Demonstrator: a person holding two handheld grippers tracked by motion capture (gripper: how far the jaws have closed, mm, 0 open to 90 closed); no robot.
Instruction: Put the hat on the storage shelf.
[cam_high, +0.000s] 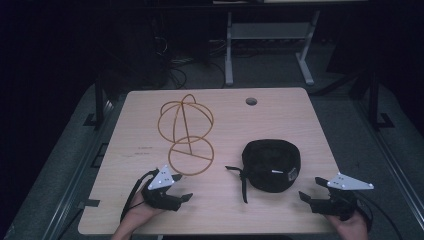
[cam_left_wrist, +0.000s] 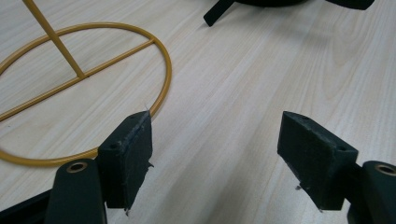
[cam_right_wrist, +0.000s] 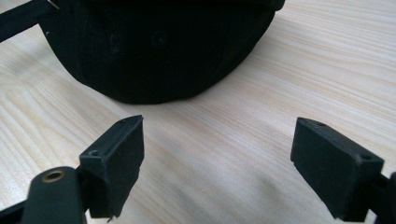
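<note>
While low over the table (cam_high: 280, 210), held both jaws wide and empty: left gripper (cam_left_wrist: 217, 154) beside wire stand (cam_left_wrist: 93, 84), right gripper (cam_right_wrist: 217, 158) near, seemingly, black cap (cam_right_wrist: 159, 46).

A pale wood-grain tabletop with rounded corners (cam_high: 280, 210) carries everything here, standing on a grey floor. Near its far edge, right of centre, a small round cable hole (cam_high: 251, 101) is cut through the board. On the left half stands a yellow wire stand (cam_high: 186, 131), its flat ring base resting on the wood and a thin post rising tilted to a cage of crossing hoops. On the right half lies a black fabric cap (cam_high: 271, 164), crown up, well apart from the stand; its black strap (cam_high: 242, 181) trails out flat across the wood towards the near edge.
</note>
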